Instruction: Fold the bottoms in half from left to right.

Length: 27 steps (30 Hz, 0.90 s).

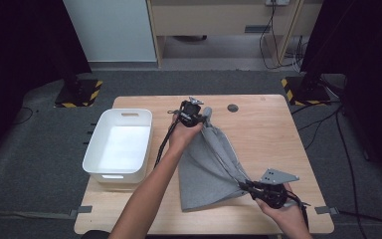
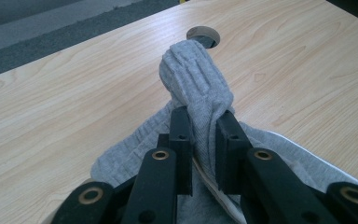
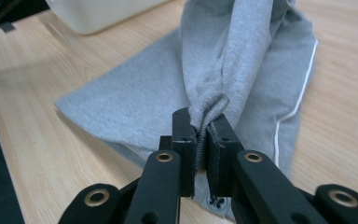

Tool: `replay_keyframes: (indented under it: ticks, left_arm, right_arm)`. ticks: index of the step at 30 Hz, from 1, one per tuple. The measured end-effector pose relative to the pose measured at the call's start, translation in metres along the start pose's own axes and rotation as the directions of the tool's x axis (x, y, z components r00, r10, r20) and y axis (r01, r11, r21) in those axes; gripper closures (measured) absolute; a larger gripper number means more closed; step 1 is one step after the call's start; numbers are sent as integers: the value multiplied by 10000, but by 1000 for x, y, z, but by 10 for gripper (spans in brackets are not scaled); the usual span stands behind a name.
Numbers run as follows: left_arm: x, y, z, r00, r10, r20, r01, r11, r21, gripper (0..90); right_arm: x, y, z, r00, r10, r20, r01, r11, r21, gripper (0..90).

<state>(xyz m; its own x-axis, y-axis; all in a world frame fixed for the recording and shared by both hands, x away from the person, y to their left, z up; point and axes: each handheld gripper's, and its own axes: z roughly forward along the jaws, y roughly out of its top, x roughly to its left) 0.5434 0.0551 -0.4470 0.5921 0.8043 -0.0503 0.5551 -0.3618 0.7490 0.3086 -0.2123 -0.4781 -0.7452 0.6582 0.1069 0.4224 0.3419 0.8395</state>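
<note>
So right now you've got the grey garment (image 1: 206, 172) pinched at both ends, and the whole next move hangs on the line between your two grippers. Your left gripper (image 1: 199, 115) is out at the far side of the table (image 1: 268, 134), jaws squeezed down on a bunched ribbed bit of the fabric (image 2: 200, 88) that pokes out past the tips. Your right gripper (image 1: 248, 186) is at the near edge, jaws nearly together with a thin gathered fold (image 3: 209, 108) clamped between them.

The cloth's long axis runs diagonally from one gripper to the other: away and to the left from your right gripper, back toward you and to the right from your left one. The stretch between them looks lifted and pulled into a ridge, while the wide body of it droops to the left of that line and lies flat on the wood, on the near-left side of your right gripper.

The white bin (image 1: 119, 144) sits just left of your left gripper, well apart from your right one. So if the garment's headed in there, I'd guess your left hand leads and your right has to swing the long way across. The flat part will drag on the table unless both ends come up together.
</note>
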Motion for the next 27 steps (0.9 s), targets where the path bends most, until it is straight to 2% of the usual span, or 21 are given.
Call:
replay_keyframes:
  ticks: [7,12,16,20,27]
  left_arm:
    - [-2,-4,9,10000,-91,-13,91,10000,0,783]
    - [-3,-6,15,10000,-77,-34,77,9999,138,782]
    - [-3,-6,16,9999,-146,8,146,9999,88,781]
    - [-2,-7,19,9993,-349,109,348,9994,71,781]
    - [-4,-8,25,9996,-286,17,286,9995,103,781]
  right_arm:
    - [-6,-8,4,9996,-58,269,46,9991,424,830]
    - [-13,-14,9,9988,96,489,-137,9963,851,830]
    - [-17,-15,13,9979,231,609,-291,9947,991,825]
    - [-18,-17,14,9974,250,675,-329,9923,1190,826]
    - [-17,-21,11,9961,165,870,-289,9893,1433,840]
